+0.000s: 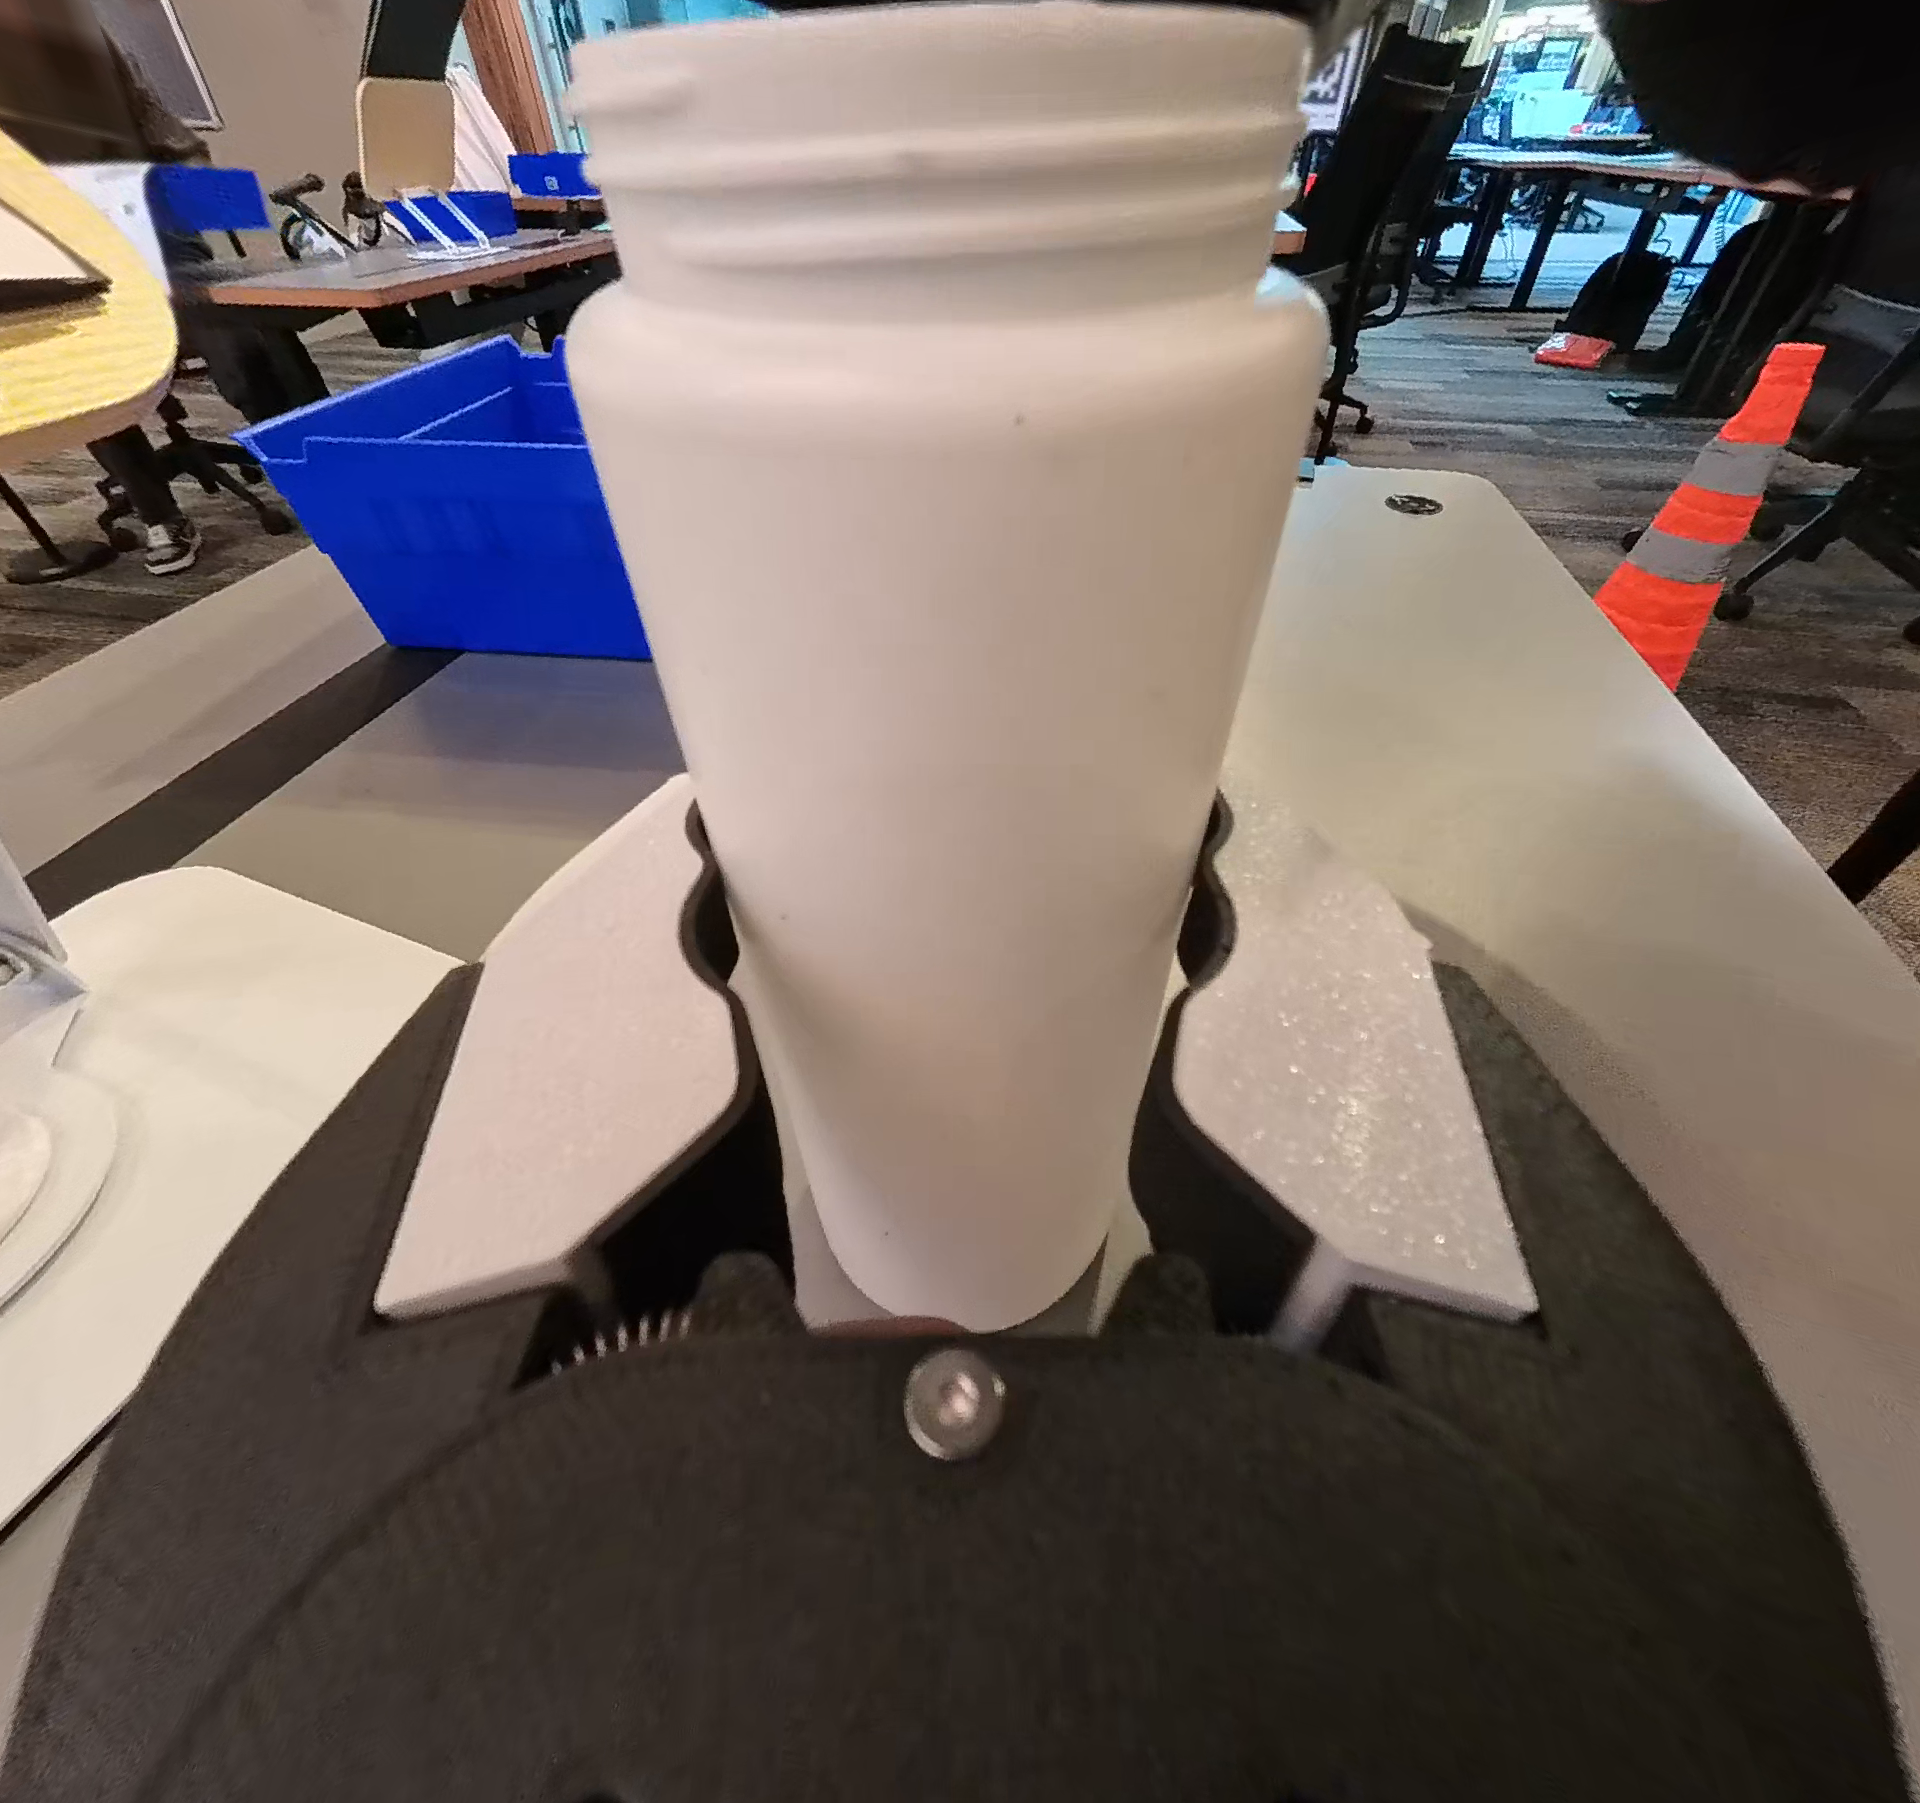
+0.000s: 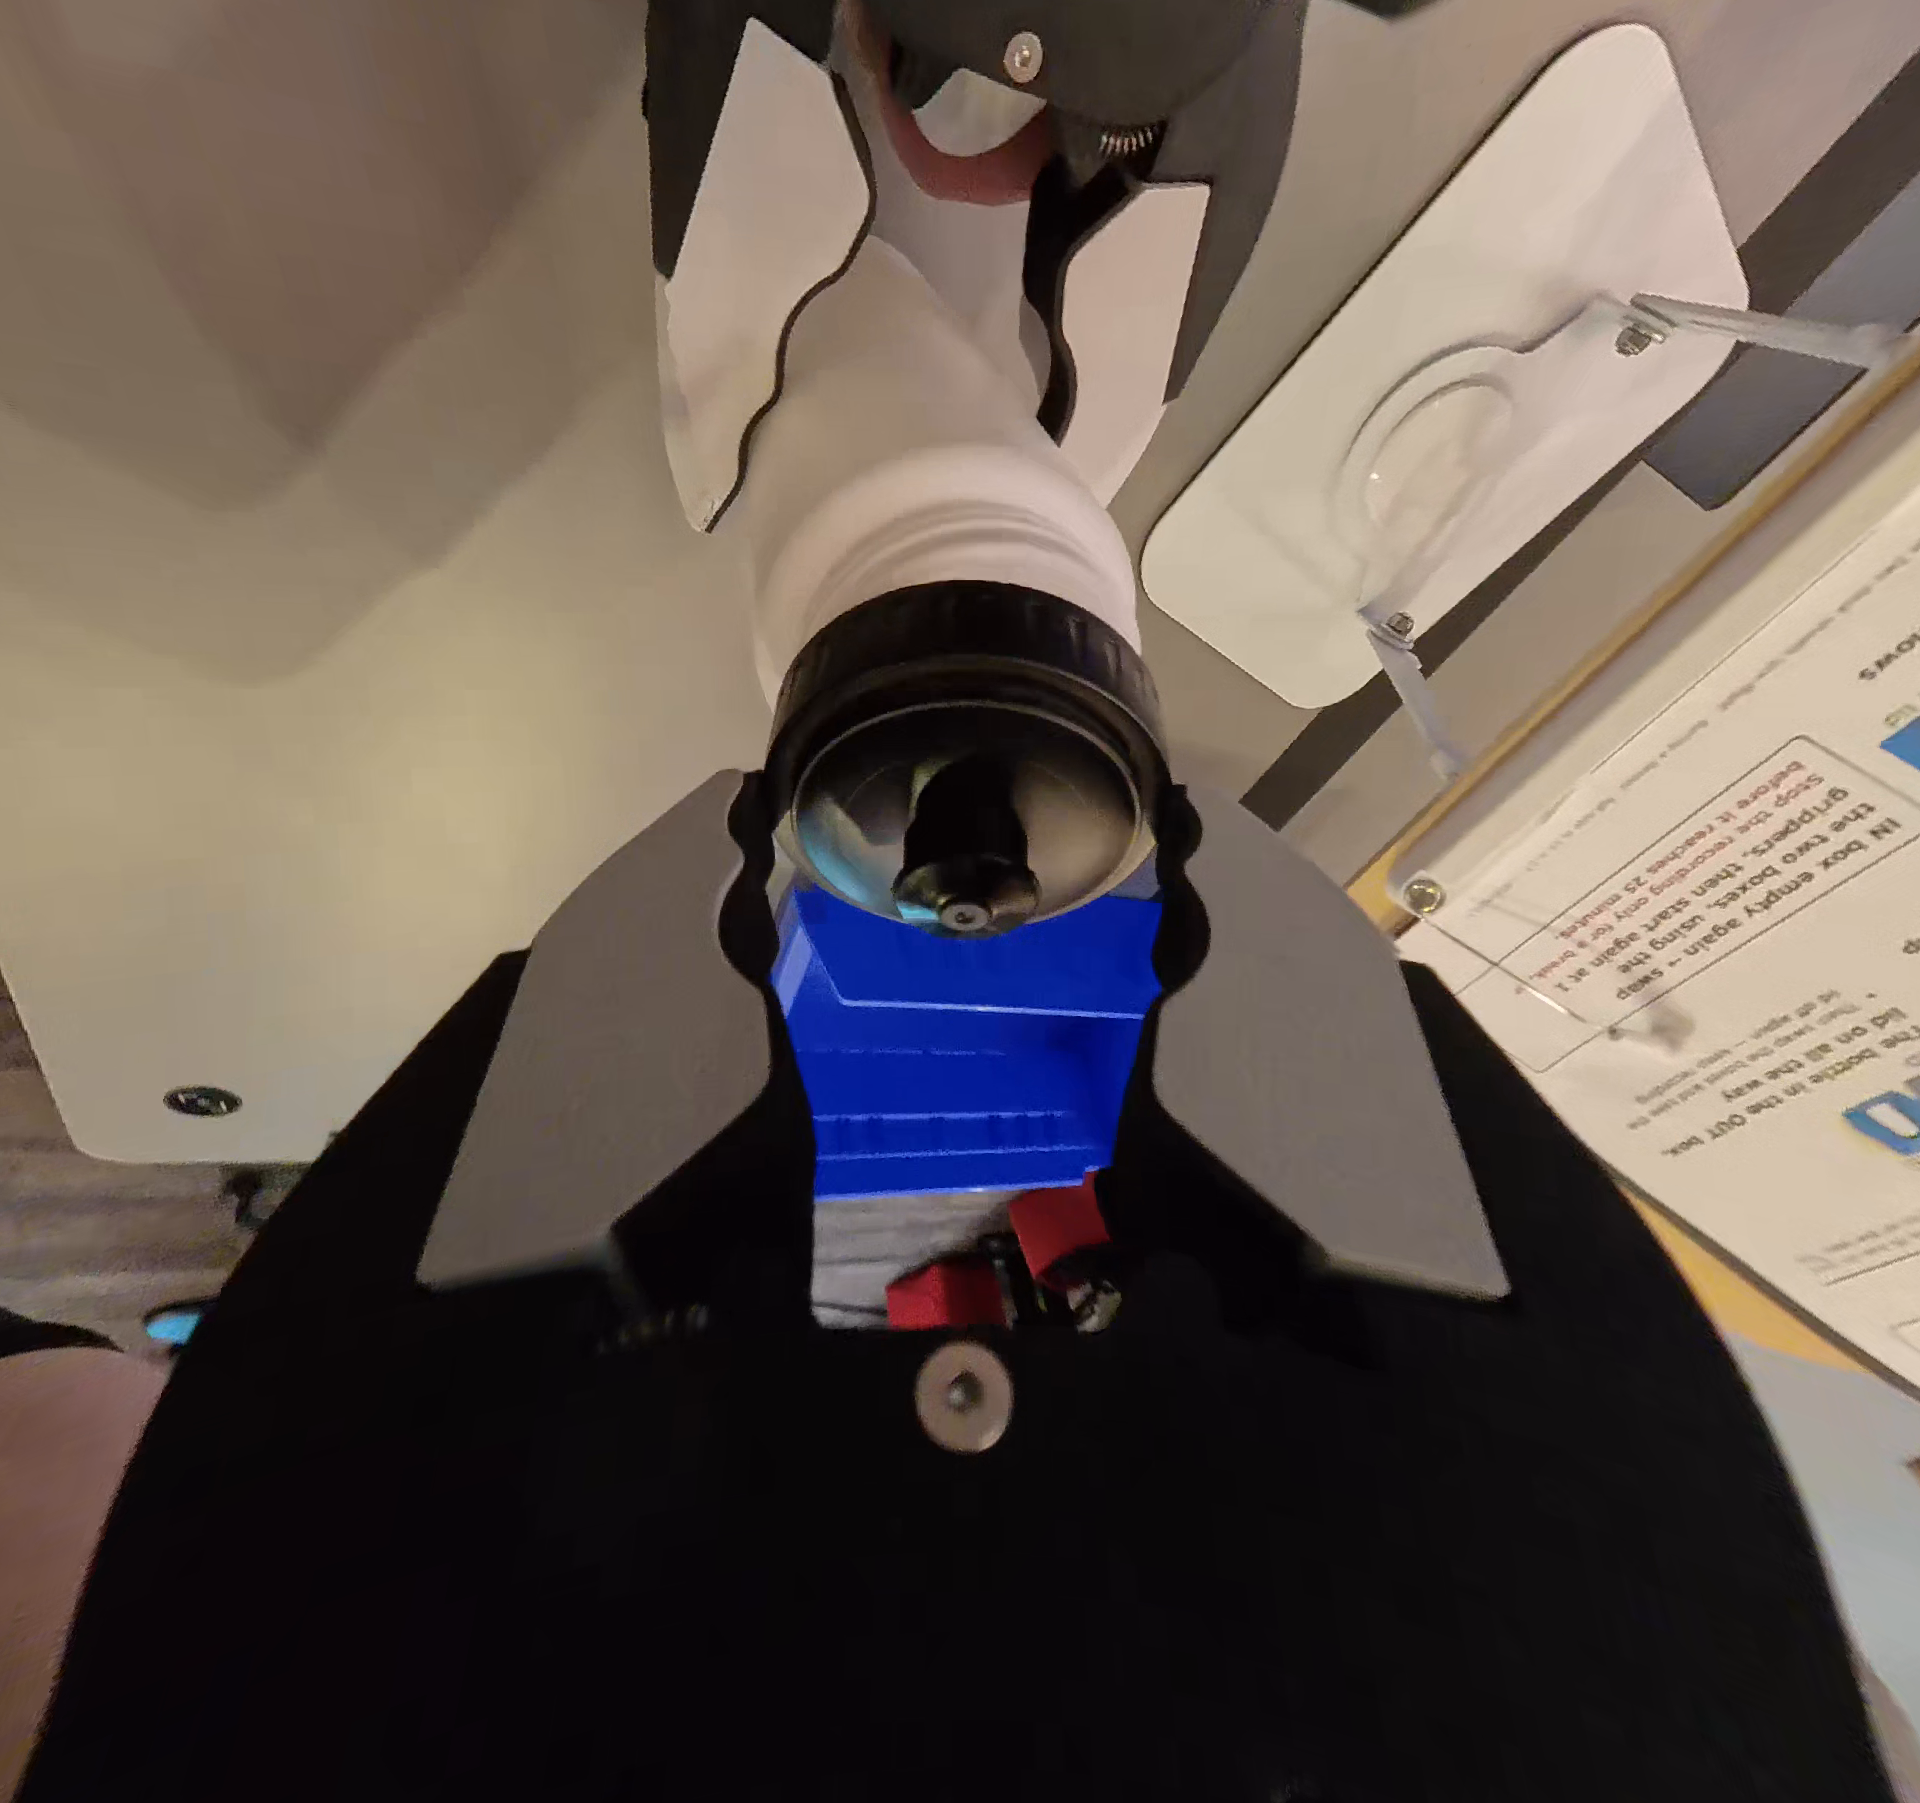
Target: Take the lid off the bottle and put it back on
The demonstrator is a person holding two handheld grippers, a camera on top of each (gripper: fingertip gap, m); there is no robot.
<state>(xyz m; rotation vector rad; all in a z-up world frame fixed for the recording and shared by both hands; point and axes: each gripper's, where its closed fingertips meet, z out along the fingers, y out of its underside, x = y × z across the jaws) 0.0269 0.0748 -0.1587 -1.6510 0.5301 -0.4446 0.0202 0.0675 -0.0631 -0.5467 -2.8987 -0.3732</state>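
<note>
Two grippers engaged. Left gripper (image 1: 956, 922) is clamped on the lower body of the white bottle (image 1: 956, 610), held above the table (image 1: 1455, 766), long axis upright, threaded neck bare and pointing up. Right gripper (image 2: 961, 849), directly over the mouth, grips the black lid (image 2: 966, 777) by its rim. Lid sits at or just above the neck, its axis in line with the bottle's; thread engagement cannot be determined. Judgement: the next move depends on keeping those axes aligned.
</note>
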